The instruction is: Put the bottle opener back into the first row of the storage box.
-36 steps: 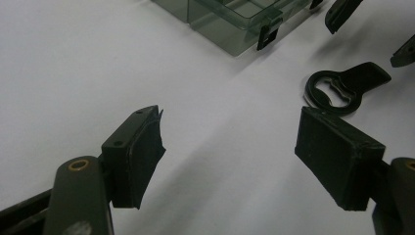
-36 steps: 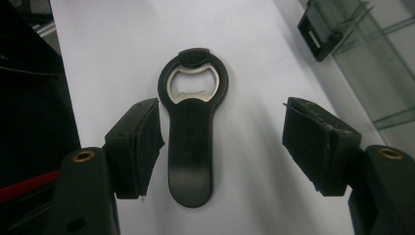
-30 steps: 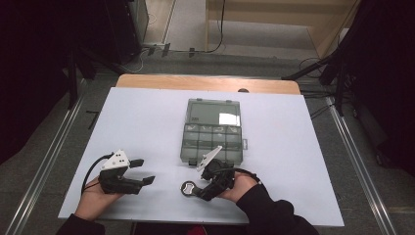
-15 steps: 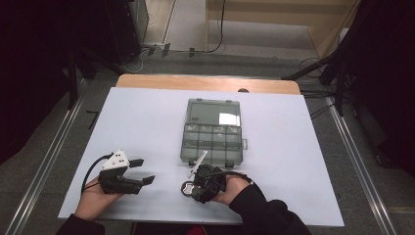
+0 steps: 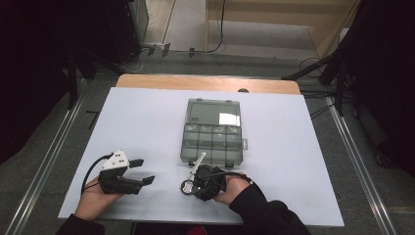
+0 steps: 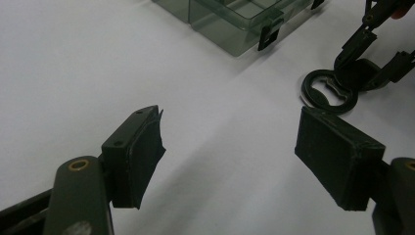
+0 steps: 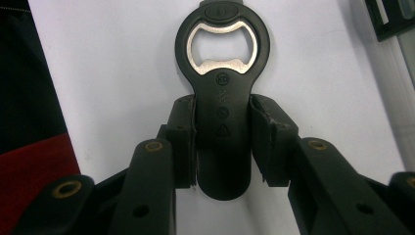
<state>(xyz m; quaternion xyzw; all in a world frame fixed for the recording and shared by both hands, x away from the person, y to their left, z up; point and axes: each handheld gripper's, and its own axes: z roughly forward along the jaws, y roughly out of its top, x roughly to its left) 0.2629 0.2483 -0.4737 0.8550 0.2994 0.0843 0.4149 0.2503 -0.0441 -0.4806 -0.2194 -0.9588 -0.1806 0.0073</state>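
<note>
A black bottle opener [image 7: 222, 93] with a metal ring lies flat on the white table cover [image 5: 147, 122], near the front edge. My right gripper [image 7: 224, 110] has just been closing, and its pads now press on both sides of the opener's handle. In the high view the right gripper [image 5: 195, 183] points left with the opener [image 5: 187, 186] at its tip. My left gripper [image 5: 143, 171] rests to the left, its jaws wide apart with nothing between them. In the left gripper view the gripper [image 6: 235, 147] faces the opener [image 6: 329, 90].
A smoky clear compartment box [image 5: 213, 112] sits shut at the table's middle, just beyond the right gripper; its latched front edge [image 6: 230, 24] and a corner [image 7: 391, 19] show in the gripper views. Metal rails and dark stands flank the table.
My right gripper has shifted a little to the left and closed its jaws onto the opener's handle. The left gripper has stayed where it was.
</note>
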